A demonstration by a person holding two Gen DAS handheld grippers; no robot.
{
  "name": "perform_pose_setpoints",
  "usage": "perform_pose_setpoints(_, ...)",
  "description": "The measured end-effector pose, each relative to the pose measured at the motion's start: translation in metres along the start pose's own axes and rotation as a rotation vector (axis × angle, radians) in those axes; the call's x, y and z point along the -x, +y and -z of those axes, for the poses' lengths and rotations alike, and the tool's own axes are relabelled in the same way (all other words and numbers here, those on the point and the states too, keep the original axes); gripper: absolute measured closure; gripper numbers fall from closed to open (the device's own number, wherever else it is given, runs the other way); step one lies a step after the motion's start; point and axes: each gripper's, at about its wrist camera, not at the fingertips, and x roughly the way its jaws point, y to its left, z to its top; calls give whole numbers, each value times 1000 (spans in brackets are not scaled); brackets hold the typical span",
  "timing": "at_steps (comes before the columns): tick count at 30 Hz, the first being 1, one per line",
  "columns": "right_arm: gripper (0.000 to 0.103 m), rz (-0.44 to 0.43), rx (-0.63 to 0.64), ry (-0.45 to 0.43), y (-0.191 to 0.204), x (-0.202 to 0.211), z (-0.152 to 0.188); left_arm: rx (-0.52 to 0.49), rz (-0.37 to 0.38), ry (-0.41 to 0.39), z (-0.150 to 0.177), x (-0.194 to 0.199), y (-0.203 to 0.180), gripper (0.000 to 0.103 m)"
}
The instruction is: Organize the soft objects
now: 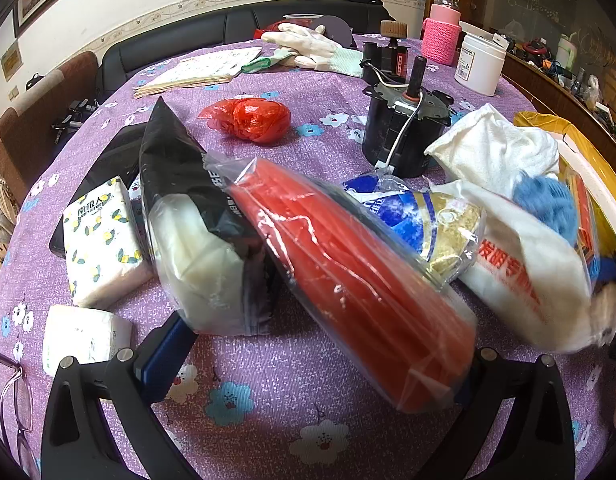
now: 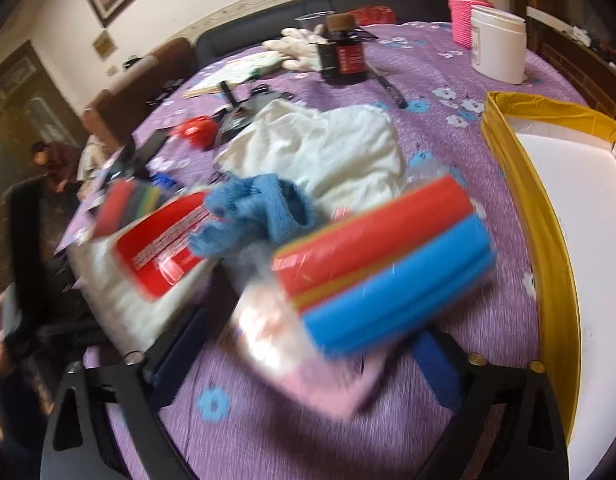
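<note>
My left gripper (image 1: 320,360) stands open low over the purple tablecloth. A red pack in clear plastic (image 1: 348,272) lies slanted between its fingers, and a black and white bag (image 1: 196,240) sits by the left finger. My right gripper (image 2: 308,344) is open; a blurred pack of red and blue sponges (image 2: 380,256) and a pink pack (image 2: 308,360) lie between its fingers. I cannot see either pad pressing on them. Behind lie a blue cloth (image 2: 252,212), a white towel (image 2: 328,148) and a white pack with a red label (image 2: 160,256).
A yellow-walled box (image 2: 548,240) with a white inside stands at the right. Two tissue packs (image 1: 100,240), a red plastic bag ball (image 1: 252,120), a black motor (image 1: 400,128), gloves (image 1: 308,46), a white jar (image 1: 480,64) and glasses (image 1: 16,392) share the table.
</note>
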Motion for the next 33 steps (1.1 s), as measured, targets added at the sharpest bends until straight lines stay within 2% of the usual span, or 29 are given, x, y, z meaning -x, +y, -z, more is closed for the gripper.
perform_pose_setpoints(3, 31, -41, 64, 3, 4, 15, 19, 0, 0, 0, 0, 0, 0, 0)
perform_pose_setpoints(7, 35, -73, 117, -14, 6, 29, 38, 4, -3, -1, 0, 0, 0, 0)
perform_pose_setpoints(9, 41, -95, 128, -23, 7, 35, 42, 15, -12, -3, -1, -1, 1, 0)
perform_pose_setpoints(15, 41, -149, 150, -65, 10, 48, 46, 16, -14, 0, -2, 0, 1, 0)
perform_pose_setpoints(19, 41, -174, 181, -85, 19, 56, 53, -13, 4, 54, 0, 4, 1, 0)
perform_pose_setpoints(22, 41, -172, 197, -94, 21, 62, 56, 16, 10, 52, 12, 16, 3, 0)
perform_pose_setpoints(24, 41, -163, 201, -99, 18, 65, 57, 1, 33, 13, 22, 39, 5, 0)
perform_pose_setpoints(26, 41, -159, 198, -107, 13, 68, 57, 5, 19, -24, 28, 61, 13, 0)
perform_pose_setpoints(30, 41, -164, 184, -125, 8, 71, 56, 80, 40, -55, 36, 89, 50, 0)
perform_pose_setpoints(33, 41, -174, 176, -129, 7, 69, 55, 114, -39, -50, 36, 84, 73, 0)
